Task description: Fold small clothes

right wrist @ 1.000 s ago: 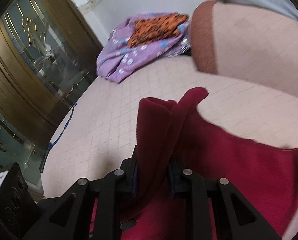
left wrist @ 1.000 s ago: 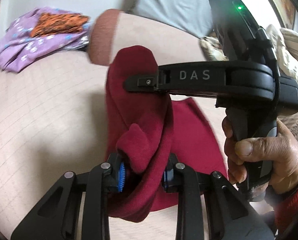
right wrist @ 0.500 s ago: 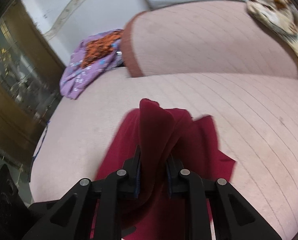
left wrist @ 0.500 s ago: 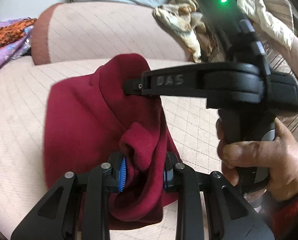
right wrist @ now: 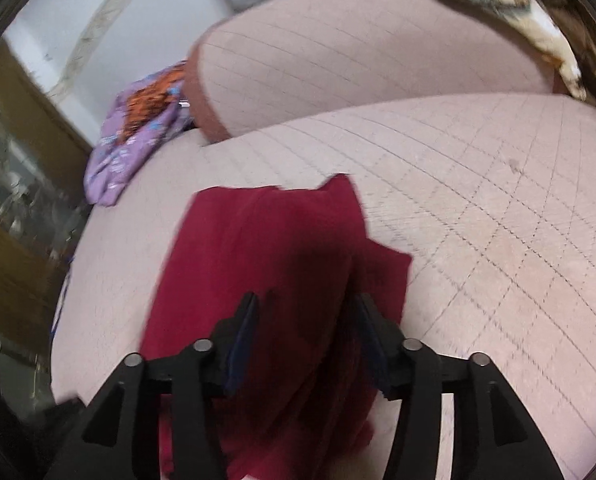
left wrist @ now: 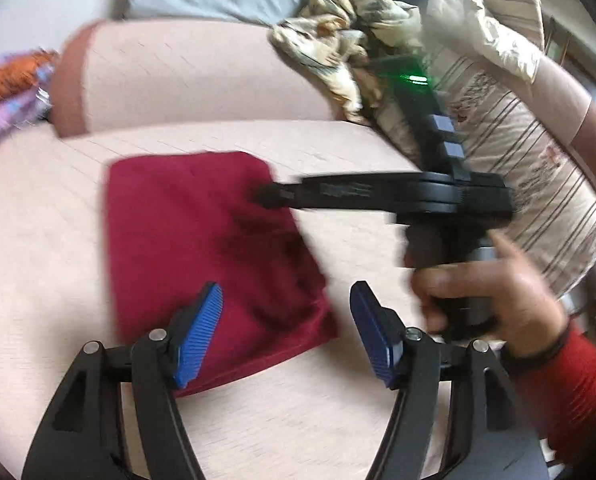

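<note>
Now the dark red garment (left wrist: 202, 240) lies folded and flat on the pink quilted sofa seat (left wrist: 38, 240), in front of the matching backrest cushion (left wrist: 186, 76). Above its near edge, the left gripper (left wrist: 286, 332) has its blue pads (left wrist: 196, 340) spread, jaws opening, touching no cloth. Pointing in from the right, the right gripper (right wrist: 303, 340) sits low over the garment's far right corner; seen from its own wrist camera, its jaws are also opening, a raised fold of the red cloth stands between the pads, and they do not press it. A hand (left wrist: 493, 292) with a red sleeve (left wrist: 565, 384) holds that gripper's handle. A purple floral cloth (right wrist: 134, 136) lies at the seat's far left end.
</note>
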Available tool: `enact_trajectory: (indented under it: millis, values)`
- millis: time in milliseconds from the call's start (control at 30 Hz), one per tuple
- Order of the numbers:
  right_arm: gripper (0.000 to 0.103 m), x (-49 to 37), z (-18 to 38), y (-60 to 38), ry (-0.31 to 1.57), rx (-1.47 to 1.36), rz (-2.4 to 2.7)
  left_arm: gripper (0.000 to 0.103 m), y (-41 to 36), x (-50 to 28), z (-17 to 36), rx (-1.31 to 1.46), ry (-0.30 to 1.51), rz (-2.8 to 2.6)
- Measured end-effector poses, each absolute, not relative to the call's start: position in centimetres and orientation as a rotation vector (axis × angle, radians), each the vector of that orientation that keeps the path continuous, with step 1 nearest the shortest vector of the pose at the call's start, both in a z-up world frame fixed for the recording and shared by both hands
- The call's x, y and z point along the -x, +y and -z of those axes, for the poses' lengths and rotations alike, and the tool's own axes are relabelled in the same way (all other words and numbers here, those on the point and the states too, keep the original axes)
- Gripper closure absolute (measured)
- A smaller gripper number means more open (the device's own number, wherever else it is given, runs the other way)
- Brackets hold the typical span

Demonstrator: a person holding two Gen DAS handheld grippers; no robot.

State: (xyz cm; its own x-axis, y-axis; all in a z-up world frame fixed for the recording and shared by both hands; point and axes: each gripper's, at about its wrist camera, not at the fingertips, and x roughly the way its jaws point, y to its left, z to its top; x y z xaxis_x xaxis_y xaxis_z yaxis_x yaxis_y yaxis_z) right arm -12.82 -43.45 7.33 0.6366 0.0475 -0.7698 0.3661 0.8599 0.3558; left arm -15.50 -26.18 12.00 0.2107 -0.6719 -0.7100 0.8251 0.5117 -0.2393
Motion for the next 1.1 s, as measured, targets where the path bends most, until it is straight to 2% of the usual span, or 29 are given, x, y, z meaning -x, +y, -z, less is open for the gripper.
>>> enact_trajectory:
  millis: [167,233,367,533,733,900,1100]
  values:
    - [0.048,14.0,-8.1,-39.4,0.87,-0.474,0.102,0.037,-23.9,13.0,-9.9,-0.249,0.868,0.889]
    - [0.055,14.1,-7.7,-38.2,0.896,-0.417,0.121,0.037,-23.4,12.3,-8.5,-0.249,0.899,0.844]
    - [0.06,15.9,-5.5,-37.0,0.989,-0.287,0.241,0.037,-24.4,12.7,-6.0,-0.302,0.948,0.799]
    - [0.061,18.3,-3.6,-38.0,0.981,-0.366,0.241,0.037,-23.9,12.9,-5.5,-0.278,0.97,0.768]
    - [0.057,19.7,-5.9,-38.5,0.929,-0.444,0.234,0.037,-23.6,12.9,-7.6,-0.288,0.877,0.735]
    - [0.052,19.6,-8.9,-38.8,0.789,-0.485,0.208,0.036,-24.5,11.6,-7.6,-0.283,0.86,0.719]
    - [0.052,16.8,-6.8,-38.2,0.854,-0.399,0.253,0.031,-25.8,10.3,-6.2,-0.26,0.891,0.711]
